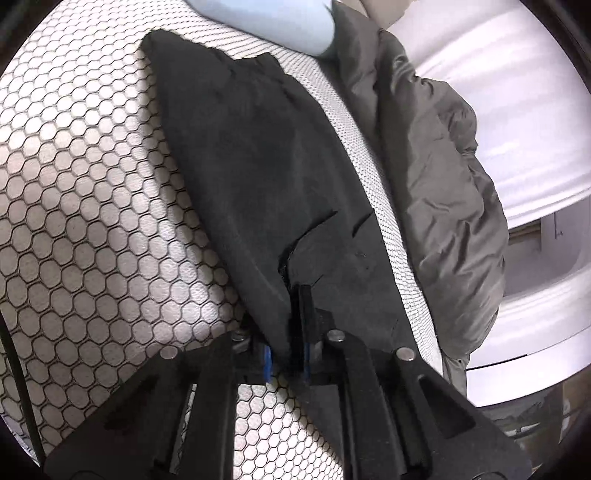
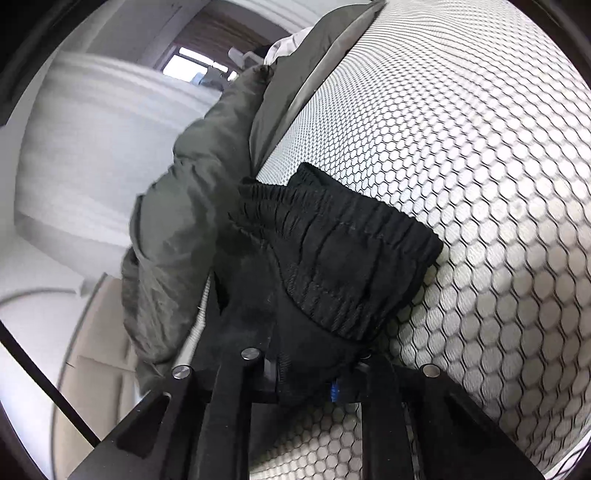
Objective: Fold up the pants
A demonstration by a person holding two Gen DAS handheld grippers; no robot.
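Observation:
Black pants [image 1: 258,155] lie on a surface with a honeycomb pattern [image 1: 92,221]. In the left wrist view they stretch away from my left gripper [image 1: 295,332], which is shut on their near edge; the fabric runs between the jaws. In the right wrist view the pants' elastic waistband [image 2: 351,251] bunches just ahead of my right gripper [image 2: 310,365], which is shut on the black fabric below the waistband. The fingertips of both grippers are hidden under cloth.
A grey-green garment [image 1: 443,184] lies crumpled along the surface's edge, also in the right wrist view [image 2: 184,221]. A light blue object [image 1: 284,18] sits at the far end. White furniture [image 1: 517,110] stands beyond the edge.

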